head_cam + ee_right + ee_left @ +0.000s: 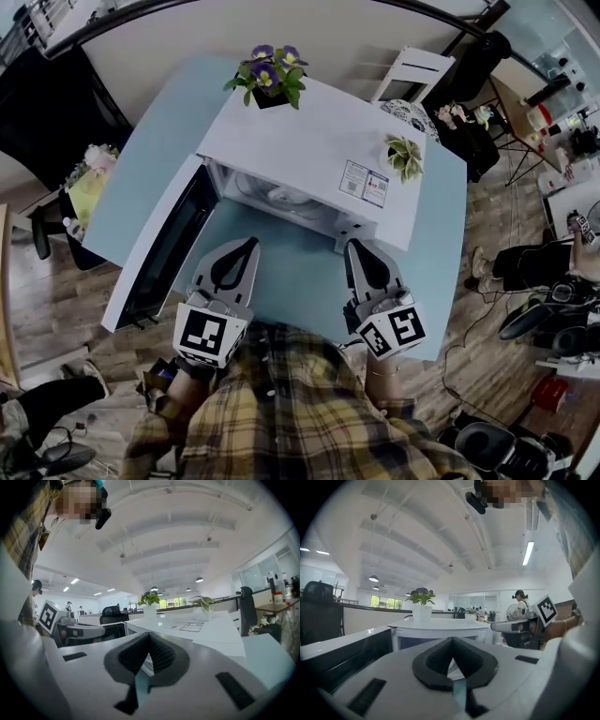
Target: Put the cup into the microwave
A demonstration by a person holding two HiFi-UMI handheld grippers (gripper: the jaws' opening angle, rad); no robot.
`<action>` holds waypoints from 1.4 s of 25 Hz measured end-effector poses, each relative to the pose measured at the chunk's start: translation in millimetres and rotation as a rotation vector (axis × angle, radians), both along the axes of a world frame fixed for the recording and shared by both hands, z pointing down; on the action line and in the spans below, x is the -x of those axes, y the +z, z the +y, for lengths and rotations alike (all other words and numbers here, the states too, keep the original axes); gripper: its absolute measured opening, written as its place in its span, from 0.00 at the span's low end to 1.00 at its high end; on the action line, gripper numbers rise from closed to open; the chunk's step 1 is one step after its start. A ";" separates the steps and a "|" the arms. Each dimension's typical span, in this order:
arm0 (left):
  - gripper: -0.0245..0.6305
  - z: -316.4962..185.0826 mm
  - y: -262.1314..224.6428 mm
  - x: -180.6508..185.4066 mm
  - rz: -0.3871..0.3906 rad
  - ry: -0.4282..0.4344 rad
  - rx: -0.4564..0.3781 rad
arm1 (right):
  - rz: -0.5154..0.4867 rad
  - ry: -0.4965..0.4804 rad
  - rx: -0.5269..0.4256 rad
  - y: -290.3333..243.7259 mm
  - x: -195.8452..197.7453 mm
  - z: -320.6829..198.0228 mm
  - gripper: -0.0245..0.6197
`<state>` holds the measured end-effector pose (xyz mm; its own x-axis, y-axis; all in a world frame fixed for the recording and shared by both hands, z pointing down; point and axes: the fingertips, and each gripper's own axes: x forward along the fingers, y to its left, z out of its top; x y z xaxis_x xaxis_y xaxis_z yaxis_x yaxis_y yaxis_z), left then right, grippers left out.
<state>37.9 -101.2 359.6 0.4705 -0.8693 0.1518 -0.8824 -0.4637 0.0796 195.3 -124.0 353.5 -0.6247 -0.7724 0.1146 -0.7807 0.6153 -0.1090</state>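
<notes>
The cup (281, 197) shows only as a pale, whitish rounded shape inside the open cavity of the white microwave (309, 141), toward the cavity's left half. The microwave's roof cuts off most of it from above, so its handle, rim and exact form cannot be made out, nor whether it stands on a turntable. In the two gripper views the inside of the microwave is hidden behind the jaws themselves and only a sliver of white shows through the hollow between the pads.

The microwave's dark-glass door (164, 248) hangs wide open at the microwave's left side. On top of the microwave stand a white pot of purple flowers (270, 75) at the back left corner and a small green potted plant (405, 155) at the right edge, with a printed label (364, 183) near the front; its print is too small to read.

The left gripper (249, 244) is just in front of the microwave's opening, above the light-blue bench (281, 272), its jaws clenched tip to tip on nothing. The right gripper (355, 246) is in front of the microwave's right front corner, jaws likewise pressed together and empty. Both hands are hidden under the marker cubes and a plaid sleeve (281, 412).
</notes>
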 end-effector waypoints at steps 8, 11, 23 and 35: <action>0.03 -2.1 6.1 3.9 -0.004 -0.005 0.016 | -0.005 0.000 0.011 4.4 3.1 -2.2 0.04; 0.03 -3.2 6.5 4.8 -0.004 -0.004 0.019 | -0.003 0.001 0.015 5.8 3.6 -2.9 0.04; 0.03 -11.6 8.0 7.9 -0.003 0.000 0.022 | 0.002 0.004 0.018 6.6 5.5 -8.4 0.04; 0.03 -16.6 8.1 7.8 -0.003 0.009 0.022 | -0.006 0.021 0.031 7.3 2.6 -12.6 0.04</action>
<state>30.0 -117.8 367.7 0.4775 -0.8616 0.1723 -0.8786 -0.4696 0.0868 192.6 -136.5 360.8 -0.6090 -0.7816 0.1350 -0.7928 0.5950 -0.1319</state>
